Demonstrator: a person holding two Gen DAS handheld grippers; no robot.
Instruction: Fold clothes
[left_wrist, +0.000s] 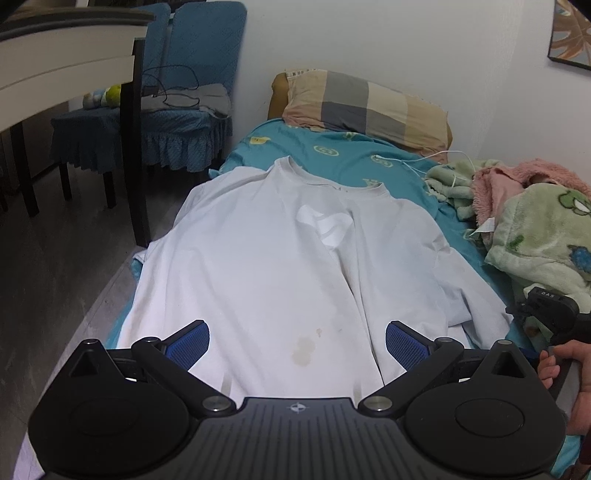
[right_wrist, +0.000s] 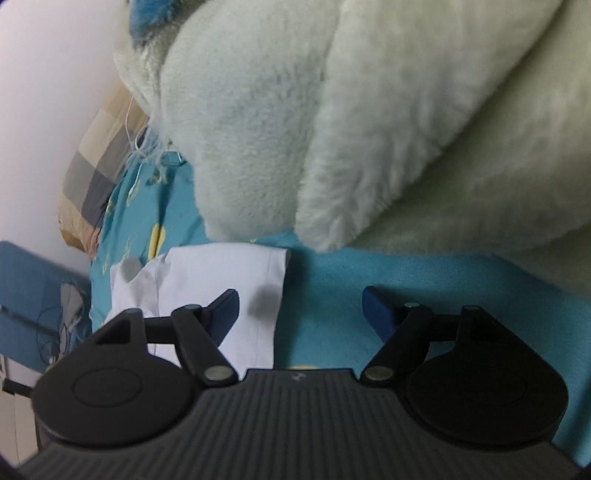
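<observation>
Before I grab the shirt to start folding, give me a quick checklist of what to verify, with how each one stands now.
1. Left gripper open, holding nothing: ok.
2. Right gripper open, holding nothing: ok.
3. White shirt spread out on the bed: ok.
4. Shirt smooth: not ok, a long crease runs down its right half.
5. Sleeve clear of the fluffy blanket: ok, though it lies close.
6. Shirt's bottom hem reachable: cannot tell, the left gripper hides it.

My view along the bed (left_wrist: 332, 158), shirt (left_wrist: 258, 266) spread flat on it.
Pillow (left_wrist: 365, 107) lies far beyond the collar, blankets (left_wrist: 535, 229) heaped right, chairs (left_wrist: 155, 122) far left.
</observation>
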